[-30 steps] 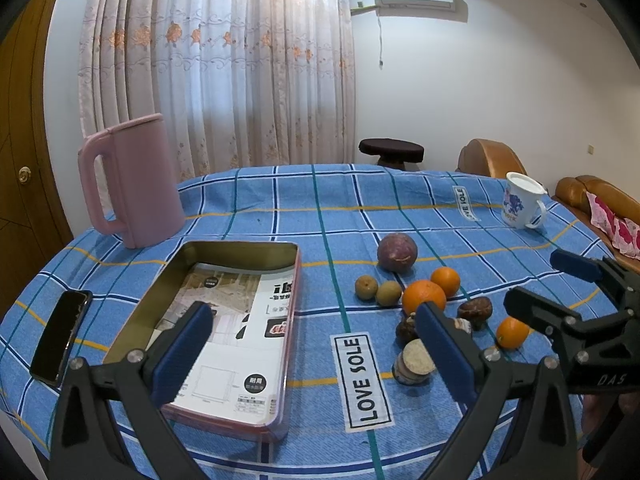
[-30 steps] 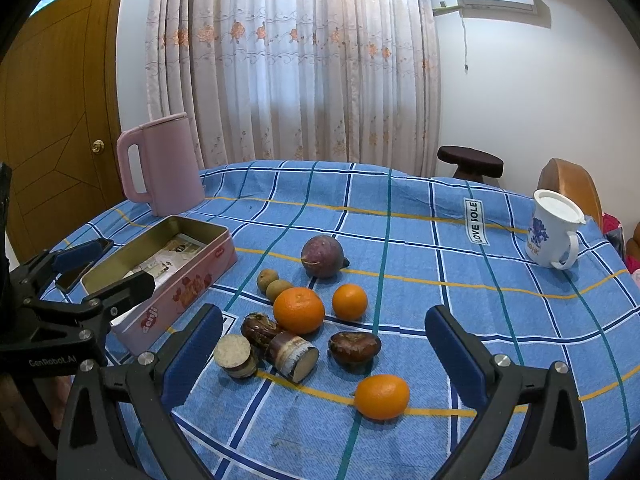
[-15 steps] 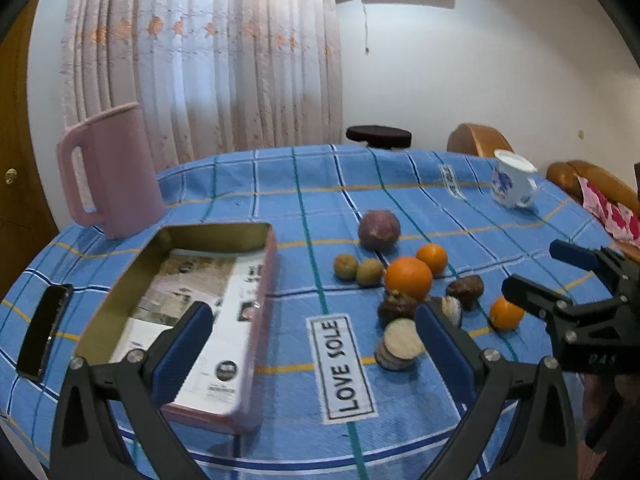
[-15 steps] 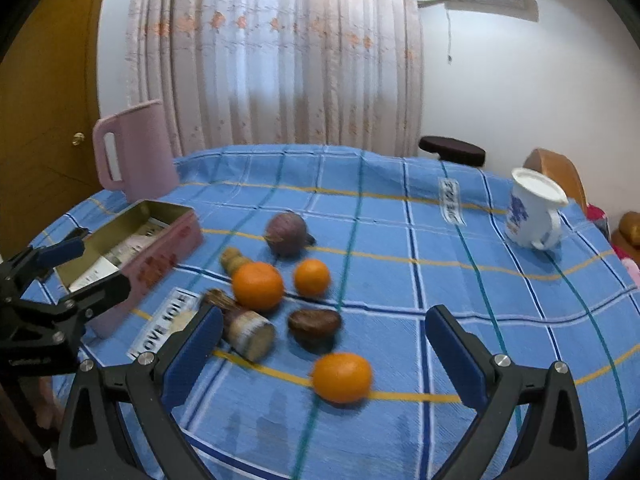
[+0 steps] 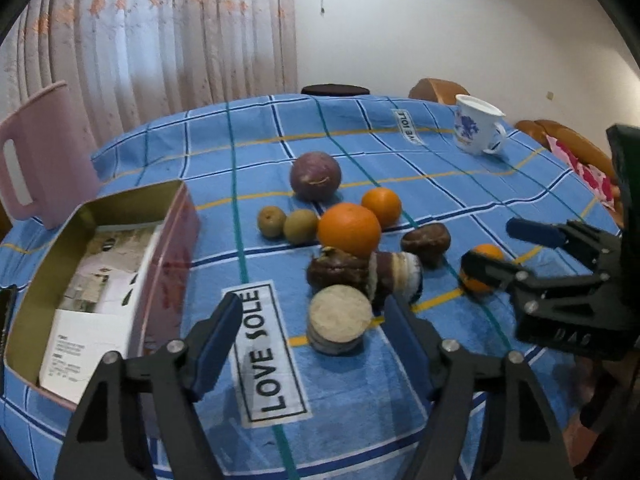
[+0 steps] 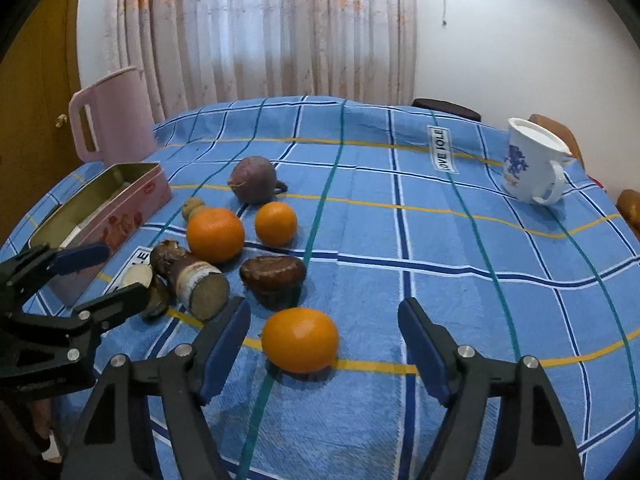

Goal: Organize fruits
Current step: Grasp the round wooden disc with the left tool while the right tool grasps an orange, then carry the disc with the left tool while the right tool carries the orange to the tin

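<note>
My left gripper is wide open and holds nothing. It hangs low over the blue checked tablecloth. The round cut slice lies flat between its two fingers, with its pale cut face up.

My right gripper is wide open too, with nothing in it. The nearest orange sits between its fingers, on a yellow stripe of the cloth.

The fruits lie in a bunch in the middle of the table. The long brown cut piece lies on its side. In the right view its long way runs from far left to near right, and its pale cut end points toward me. The dark brown lump lies just beside it, with its long way going left to right. Behind them sit a big orange and a small orange. Two little brown fruits touch each other. The purple round fruit is farthest back.

The pink tin is open, to the left of the fruits. Its long way runs from near to far. Inside I see only printed paper, no fruit.

The pink jug stands upright behind the tin. The white cup with blue flowers stands far right. I cannot see inside either of them.
</note>
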